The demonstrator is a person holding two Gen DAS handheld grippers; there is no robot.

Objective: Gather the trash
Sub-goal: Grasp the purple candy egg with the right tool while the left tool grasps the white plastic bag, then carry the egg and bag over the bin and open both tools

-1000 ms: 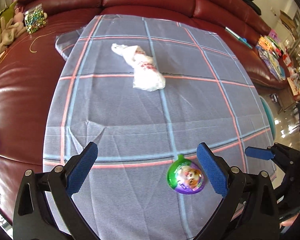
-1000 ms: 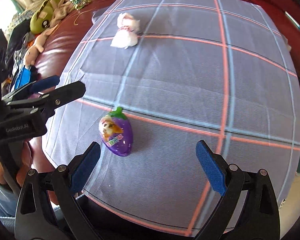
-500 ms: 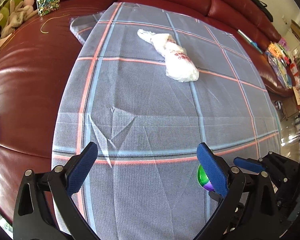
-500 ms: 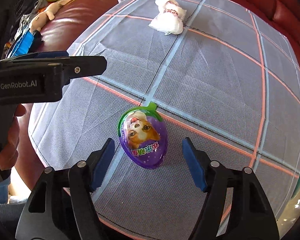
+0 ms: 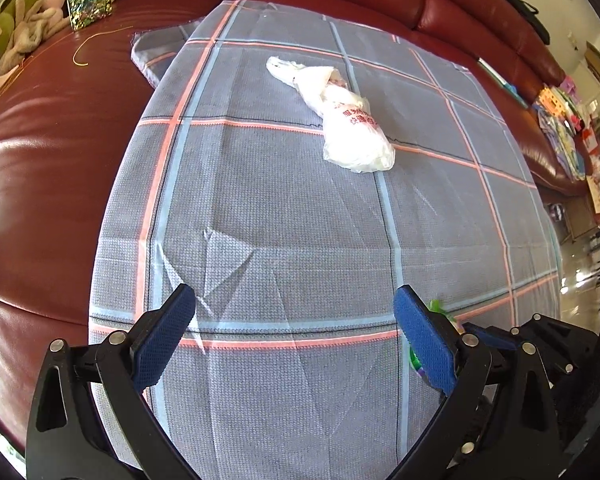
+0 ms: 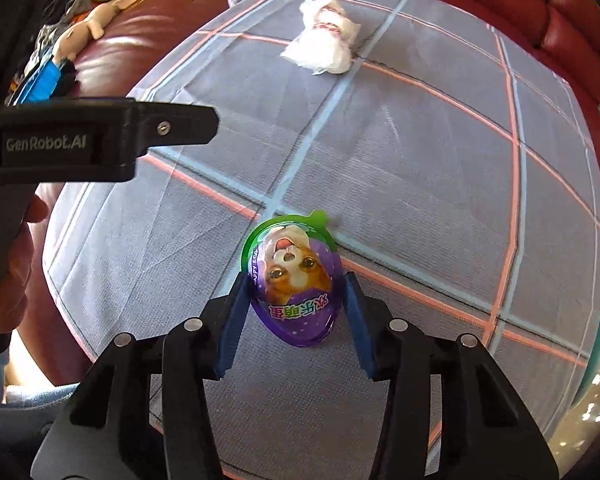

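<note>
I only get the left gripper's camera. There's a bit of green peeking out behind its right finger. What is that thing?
Observer: It's a purple egg-shaped toy package with a green rim and a puppy's face on it.
Operator: Is the other gripper holding it?
Observer: Yes, the right gripper is shut on it, one blue pad against each side.
Operator: Is it up in the air?
Observer: I cannot tell; it sits low over the checked cloth, where two stripes cross.
Operator: I see the white plastic bag. Is it near the egg?
Observer: No, the white plastic bag lies at the far end of the cloth, well apart from it.
</note>
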